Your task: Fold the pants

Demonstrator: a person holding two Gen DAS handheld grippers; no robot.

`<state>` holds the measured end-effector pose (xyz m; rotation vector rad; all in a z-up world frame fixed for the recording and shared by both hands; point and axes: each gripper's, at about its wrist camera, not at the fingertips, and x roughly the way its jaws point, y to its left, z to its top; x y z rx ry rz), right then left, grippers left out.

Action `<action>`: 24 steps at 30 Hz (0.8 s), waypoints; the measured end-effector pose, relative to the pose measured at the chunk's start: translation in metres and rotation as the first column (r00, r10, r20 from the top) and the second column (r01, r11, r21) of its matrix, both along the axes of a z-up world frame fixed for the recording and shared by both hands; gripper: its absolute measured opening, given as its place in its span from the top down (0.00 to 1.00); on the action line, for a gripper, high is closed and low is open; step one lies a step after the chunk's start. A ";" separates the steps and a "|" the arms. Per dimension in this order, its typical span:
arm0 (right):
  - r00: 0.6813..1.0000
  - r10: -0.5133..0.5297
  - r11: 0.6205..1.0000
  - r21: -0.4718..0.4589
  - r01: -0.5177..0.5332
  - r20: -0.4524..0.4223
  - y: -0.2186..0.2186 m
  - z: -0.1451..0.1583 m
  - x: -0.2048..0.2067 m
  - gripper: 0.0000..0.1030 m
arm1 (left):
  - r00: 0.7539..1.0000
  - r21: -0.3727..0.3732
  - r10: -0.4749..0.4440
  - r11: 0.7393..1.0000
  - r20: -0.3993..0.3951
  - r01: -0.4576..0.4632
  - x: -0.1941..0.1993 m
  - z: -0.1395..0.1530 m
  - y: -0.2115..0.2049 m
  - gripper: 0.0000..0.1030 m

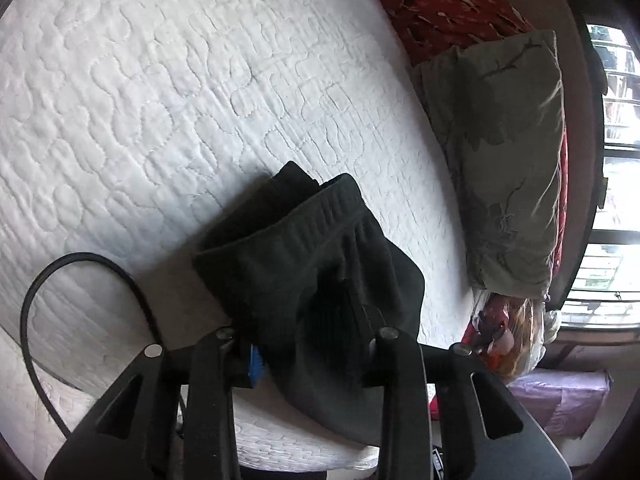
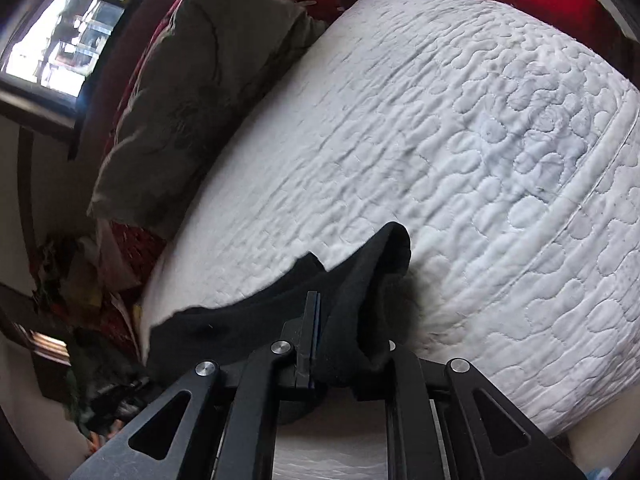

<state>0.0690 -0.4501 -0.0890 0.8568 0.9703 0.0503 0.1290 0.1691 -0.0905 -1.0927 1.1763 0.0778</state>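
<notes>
While the black pants (image 1: 304, 248) hang bunched over the near edge of the white quilted mattress (image 1: 160, 100), both grippers pinch their cloth. Left gripper (image 1: 304, 320) jaws clamp the waistband end; right gripper (image 2: 344, 320) jaws press a dark fold.

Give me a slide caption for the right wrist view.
Right gripper clamps a bunched fold of black pants above a white quilted mattress.

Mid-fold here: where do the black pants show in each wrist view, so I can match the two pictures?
Left wrist: black pants, lower centre, waistband up, draped between the tongs.
Right wrist: pants, bottom centre, bunched at the tongs.
Shared landmark: grey-green pillow, right edge in left view; upper left in right view.
</notes>
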 end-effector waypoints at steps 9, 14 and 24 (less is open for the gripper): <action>0.999 -0.035 0.993 0.117 0.032 0.020 -0.018 0.011 0.009 0.92 | 0.998 -0.025 0.020 1.000 0.051 -0.019 0.036 0.036 0.016 0.96; 0.999 -0.024 0.993 0.119 0.019 0.042 -0.009 0.029 0.049 0.92 | 0.996 0.022 0.066 0.997 0.067 -0.067 0.082 0.067 0.042 0.96; 0.987 0.056 0.989 0.130 -0.076 0.151 0.039 0.068 0.097 0.93 | 0.997 0.078 0.067 0.995 0.044 -0.070 0.072 0.038 0.077 0.96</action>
